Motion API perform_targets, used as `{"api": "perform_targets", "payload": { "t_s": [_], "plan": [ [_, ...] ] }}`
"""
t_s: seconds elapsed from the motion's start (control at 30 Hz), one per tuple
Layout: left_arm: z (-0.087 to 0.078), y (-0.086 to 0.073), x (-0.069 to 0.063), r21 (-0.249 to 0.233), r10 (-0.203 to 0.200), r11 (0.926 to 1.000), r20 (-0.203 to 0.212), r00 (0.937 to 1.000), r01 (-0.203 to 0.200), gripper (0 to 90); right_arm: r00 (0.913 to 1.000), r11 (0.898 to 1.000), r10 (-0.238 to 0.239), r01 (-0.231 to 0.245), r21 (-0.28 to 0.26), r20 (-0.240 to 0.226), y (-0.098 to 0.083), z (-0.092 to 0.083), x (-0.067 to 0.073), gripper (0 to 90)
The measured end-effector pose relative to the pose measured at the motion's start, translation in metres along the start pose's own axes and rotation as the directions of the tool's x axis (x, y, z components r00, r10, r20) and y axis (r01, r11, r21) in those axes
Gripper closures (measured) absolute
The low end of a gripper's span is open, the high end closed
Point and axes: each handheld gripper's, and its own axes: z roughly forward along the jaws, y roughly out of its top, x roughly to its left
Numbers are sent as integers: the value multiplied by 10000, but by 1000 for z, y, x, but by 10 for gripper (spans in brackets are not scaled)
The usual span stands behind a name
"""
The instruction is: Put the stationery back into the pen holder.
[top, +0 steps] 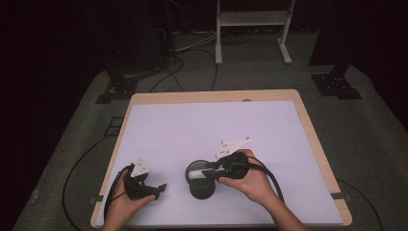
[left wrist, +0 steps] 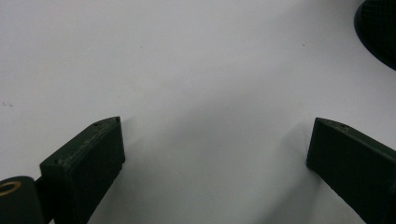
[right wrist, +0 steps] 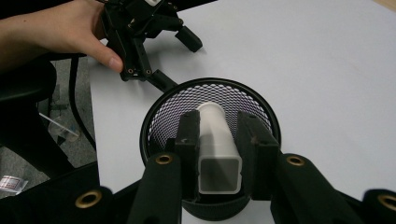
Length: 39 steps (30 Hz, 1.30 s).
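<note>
A table (top: 312, 144) w/ a pale wood rim, covered by a white sheet (top: 207, 130), stands on grey carpet; dark room behind, cables on the floor. A person's forearms enter from the bottom edge of the high view.

Near the front centre of the sheet stands a black mesh cup (top: 201, 185), round and upright, open at the top. In the right gripper view the cup (right wrist: 163, 114) sits right under the jaws, its mesh wall visible inside.

The right gripper (top: 219, 168) is held over the cup, a grey plate on top, cable trailing back past the hand. Its jaws are closed on a white tube (top: 199, 174): in the right gripper view the tube (right wrist: 217, 144) has a square, hollow near end and a rounder far end, and both pads press its sides. The tube lies tilted, far end pointing down into the cup's mouth, near end abt level w/ the rim.

The left gripper (top: 156, 188) rests low at the front left of the sheet, just left of the cup, not touching it. Its jaws stand wide apart w/ nothing between them; bare sheet (left wrist: 210, 93) shows in the gap, and the cup's edge (left wrist: 380, 30) is at top right of the left gripper view.
</note>
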Motion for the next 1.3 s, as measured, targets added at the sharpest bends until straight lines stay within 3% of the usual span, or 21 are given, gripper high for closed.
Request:
{"api": "perform_targets", "payload": {
  "t_s": [0.83,1.3],
  "plan": [
    [0,0,0,-29,-32,10000,1,10000,32,33,9998,9997,-213,214,144,-66,1,13,3,695],
    [0,0,0,-31,-28,10000,2,10000,28,33,9998,9999,-32,34,-147,177,-3,-3,-3,634]
  ]
}}
